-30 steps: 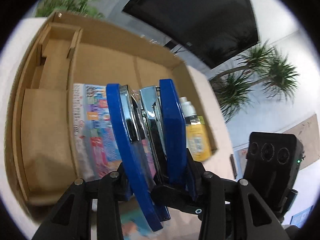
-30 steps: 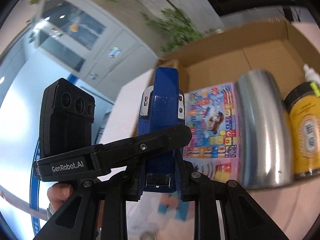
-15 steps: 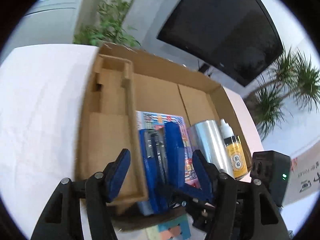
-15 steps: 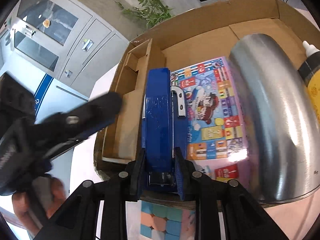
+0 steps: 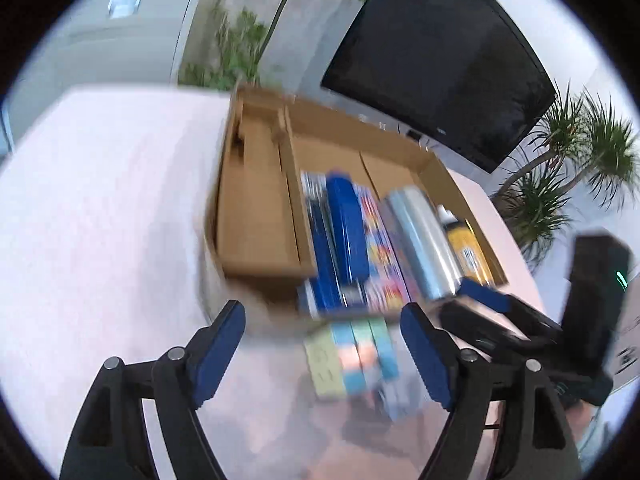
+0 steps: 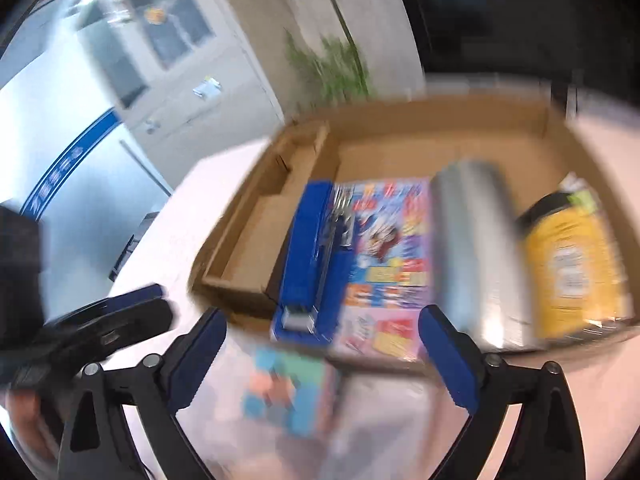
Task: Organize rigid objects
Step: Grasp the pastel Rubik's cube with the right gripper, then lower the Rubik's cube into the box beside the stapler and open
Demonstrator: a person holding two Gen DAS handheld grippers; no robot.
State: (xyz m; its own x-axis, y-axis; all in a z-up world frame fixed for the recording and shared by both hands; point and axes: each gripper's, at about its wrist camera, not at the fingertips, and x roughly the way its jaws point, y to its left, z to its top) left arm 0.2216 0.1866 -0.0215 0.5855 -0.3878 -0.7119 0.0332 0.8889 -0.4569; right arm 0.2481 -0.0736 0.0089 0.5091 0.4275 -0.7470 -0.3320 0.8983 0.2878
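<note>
Right wrist view: blue stapler [image 6: 310,256] lies in cardboard box [image 6: 400,120], on colourful booklet [image 6: 392,248], beside steel cylinder [image 6: 476,248] and yellow bottle [image 6: 576,264]. Right hand-held gripper [image 6: 324,364] opening, nothing between pads; left hand-held gripper [image 5: 322,350] likewise opening, empty. We should retreat clear of box rim, then target pastel block [image 6: 286,392] on counter [image 5: 100,200]. Half second ago, right gripper clamped stapler.

Stapler [image 6: 306,256] in box [image 6: 400,120], tool [image 6: 322,354] opening.

blue stapler [image 6: 308,256], silver cylinder [image 6: 476,248], yellow bottle [image 6: 572,268], brown box [image 6: 400,120]
</note>
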